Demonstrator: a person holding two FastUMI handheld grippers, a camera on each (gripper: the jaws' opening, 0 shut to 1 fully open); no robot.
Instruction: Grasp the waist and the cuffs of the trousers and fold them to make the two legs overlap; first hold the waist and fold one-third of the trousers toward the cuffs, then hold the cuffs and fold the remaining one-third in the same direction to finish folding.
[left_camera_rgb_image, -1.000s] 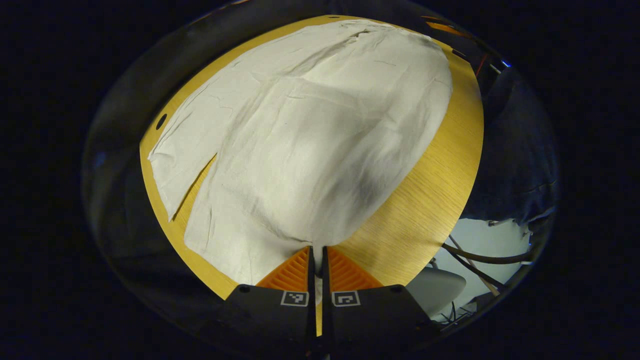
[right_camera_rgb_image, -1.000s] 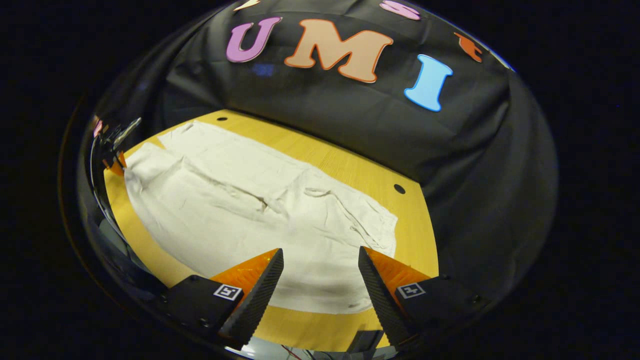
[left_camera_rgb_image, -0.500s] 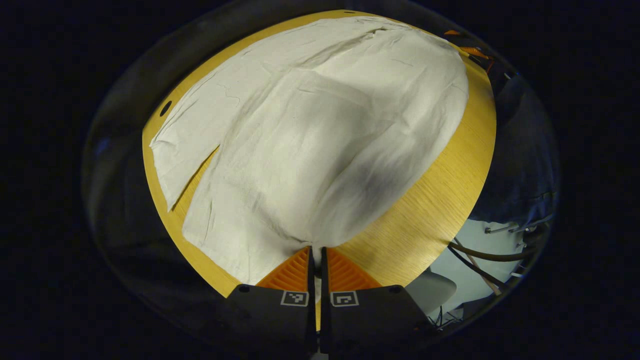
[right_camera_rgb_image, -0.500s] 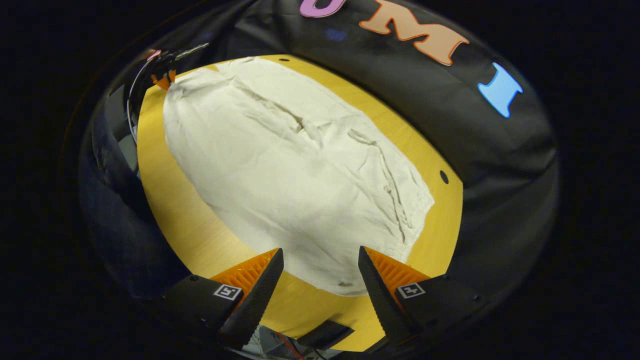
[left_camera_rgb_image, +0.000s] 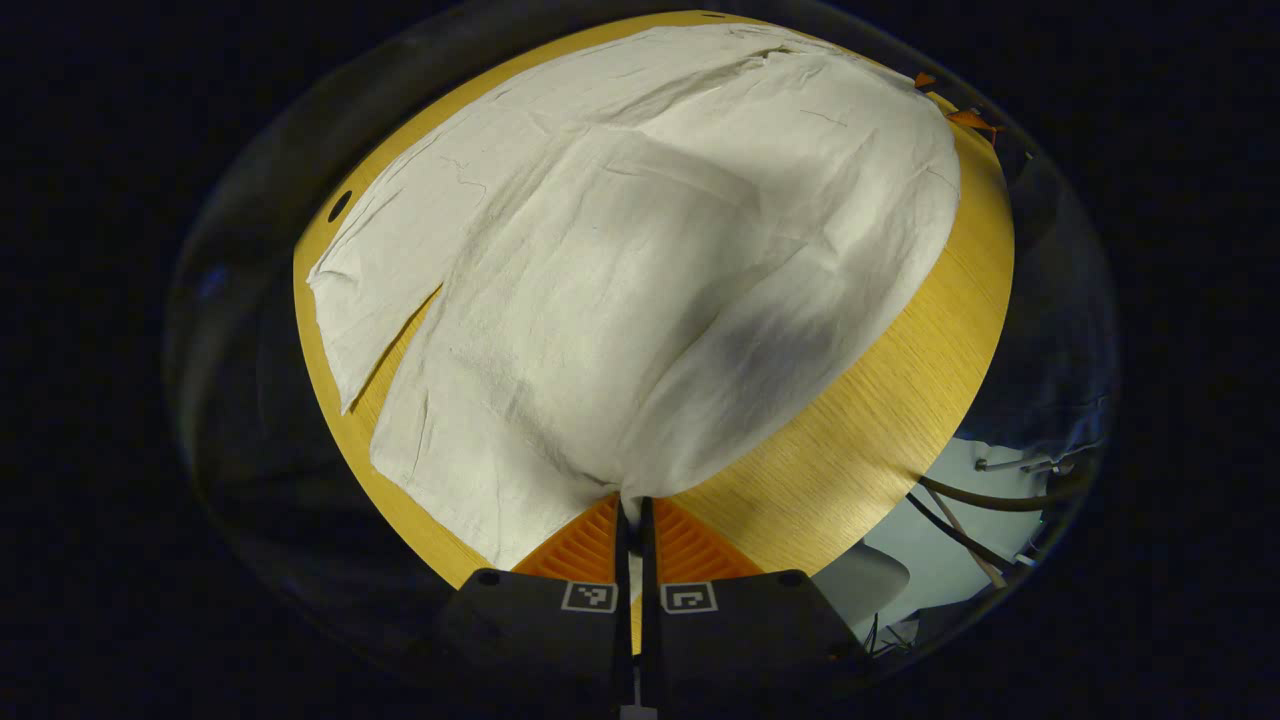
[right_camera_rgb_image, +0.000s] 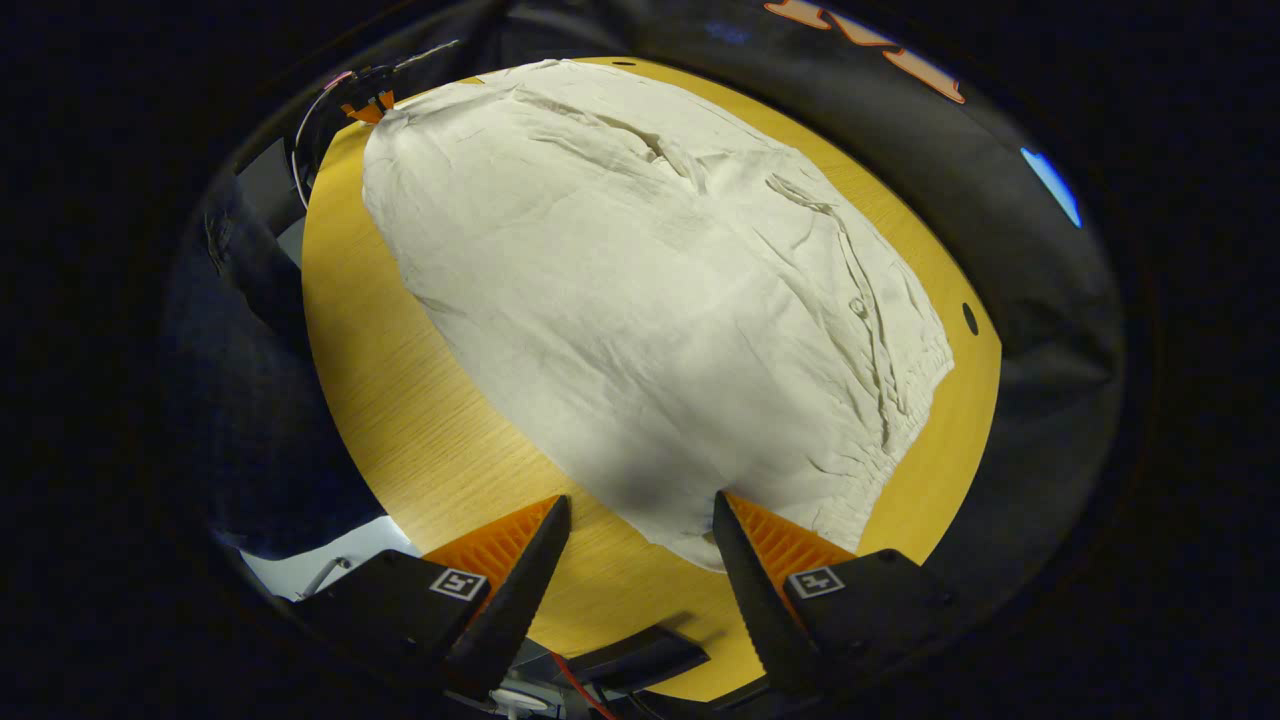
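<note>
Cream trousers (left_camera_rgb_image: 640, 260) lie spread over a yellow wooden table (left_camera_rgb_image: 860, 410). My left gripper (left_camera_rgb_image: 632, 503) is shut on the cuff edge of the nearer leg, and the cloth rises into a ridge toward it. The other leg (left_camera_rgb_image: 390, 270) lies flat to the left, split off by a narrow gap. In the right gripper view the trousers (right_camera_rgb_image: 640, 300) run away from me, with the gathered waist (right_camera_rgb_image: 900, 400) at the right. My right gripper (right_camera_rgb_image: 639, 502) is open, with the waist's near corner lying between its fingers. The left gripper (right_camera_rgb_image: 368, 108) shows far off at the cuff end.
The table has small round holes (left_camera_rgb_image: 340, 206) (right_camera_rgb_image: 969, 318) near its far edge. Past the near table edge stand a pale chair seat (left_camera_rgb_image: 865, 580) and cables (left_camera_rgb_image: 1000, 495) above a light floor. The black cloth wall (right_camera_rgb_image: 1050, 290) closes in behind the table.
My right gripper has tipped down and come in over the table to the waist's near corner, still open. The left gripper stays shut on the cuff and has barely shifted.
</note>
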